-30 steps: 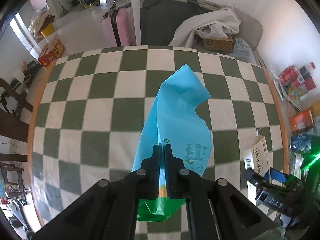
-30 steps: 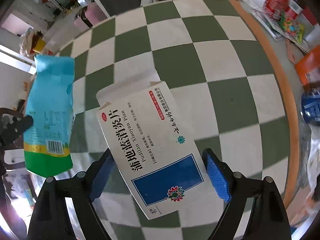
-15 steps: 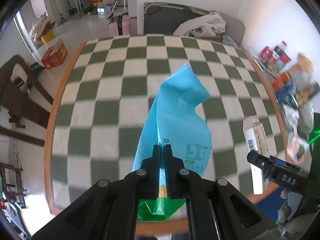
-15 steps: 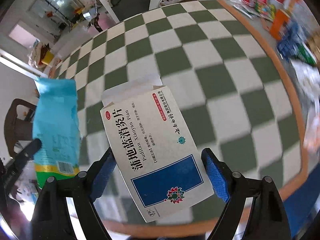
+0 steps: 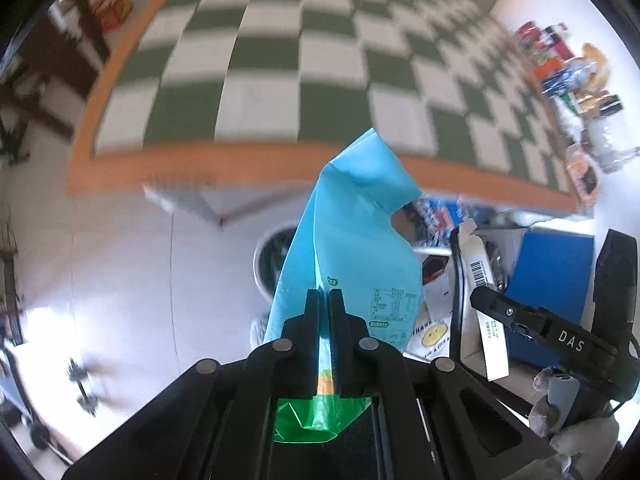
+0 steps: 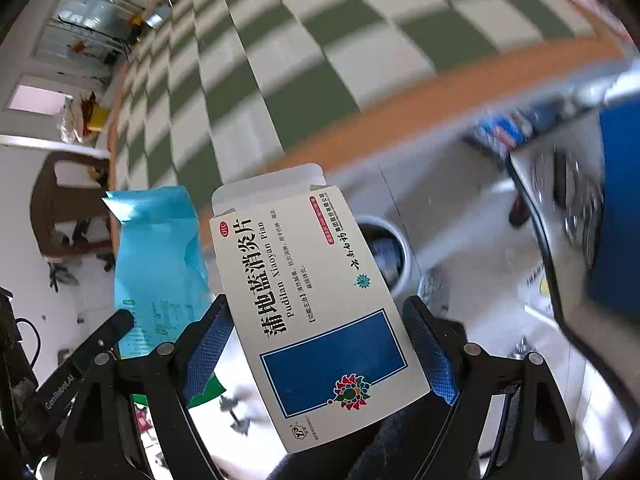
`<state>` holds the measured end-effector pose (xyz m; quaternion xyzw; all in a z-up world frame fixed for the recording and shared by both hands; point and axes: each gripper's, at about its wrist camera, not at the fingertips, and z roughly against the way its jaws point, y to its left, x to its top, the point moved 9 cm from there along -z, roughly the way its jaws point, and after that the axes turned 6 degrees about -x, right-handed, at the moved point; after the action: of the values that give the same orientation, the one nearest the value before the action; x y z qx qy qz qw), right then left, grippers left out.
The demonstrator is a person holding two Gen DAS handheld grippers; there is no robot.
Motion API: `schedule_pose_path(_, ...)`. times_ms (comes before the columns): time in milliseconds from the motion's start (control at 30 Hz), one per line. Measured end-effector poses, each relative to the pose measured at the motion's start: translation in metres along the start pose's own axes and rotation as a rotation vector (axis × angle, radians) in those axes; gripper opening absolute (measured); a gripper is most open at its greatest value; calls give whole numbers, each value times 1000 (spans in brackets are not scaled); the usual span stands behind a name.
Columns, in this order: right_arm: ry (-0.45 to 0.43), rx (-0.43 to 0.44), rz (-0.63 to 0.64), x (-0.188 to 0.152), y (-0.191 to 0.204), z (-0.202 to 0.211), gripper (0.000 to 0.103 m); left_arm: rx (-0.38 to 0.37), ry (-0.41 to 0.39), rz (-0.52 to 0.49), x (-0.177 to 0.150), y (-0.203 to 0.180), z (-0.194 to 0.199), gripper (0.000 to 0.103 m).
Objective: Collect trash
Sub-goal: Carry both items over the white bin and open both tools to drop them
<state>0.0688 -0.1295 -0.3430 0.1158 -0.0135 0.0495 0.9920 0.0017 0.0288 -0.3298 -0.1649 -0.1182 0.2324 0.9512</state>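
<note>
Fig.: L gripper (image 5: 324, 300) pinches blue wrapper (image 5: 352, 248); R gripper (image 6: 316, 344) clamps medicine box (image 6: 312, 300). Bin (image 6: 386, 254) at 1 o'clock. Risk: early release, wrapper drifts past rim.

My blue bag (image 5: 352, 248) hides most of the round bin (image 5: 266, 264) below the counter (image 5: 280, 60), whose checks are smeared, and the bag's fine print beside my left tool (image 5: 325, 300) is unreadable.

A green-and-white checkered table (image 5: 280, 60) with an orange rim is seen ahead of the grippers. A dark wooden chair (image 6: 68, 208) is seen far to their left, with colourful packages (image 5: 568, 68) scattered to their right.
</note>
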Motion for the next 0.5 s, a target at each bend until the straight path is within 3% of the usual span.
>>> schedule_pose_path(100,44,-24,-8,-17,-19,-39,86,8,35,46,-12,10,-43,2)
schedule_pose_path(233,98,-47,-13,-24,-45,-107,86,18,89,113,-13,32,-136,2)
schedule_pose_path(500,143,-75,-55,9,-87,-284,86,1,183,192,-3,84,-306,6)
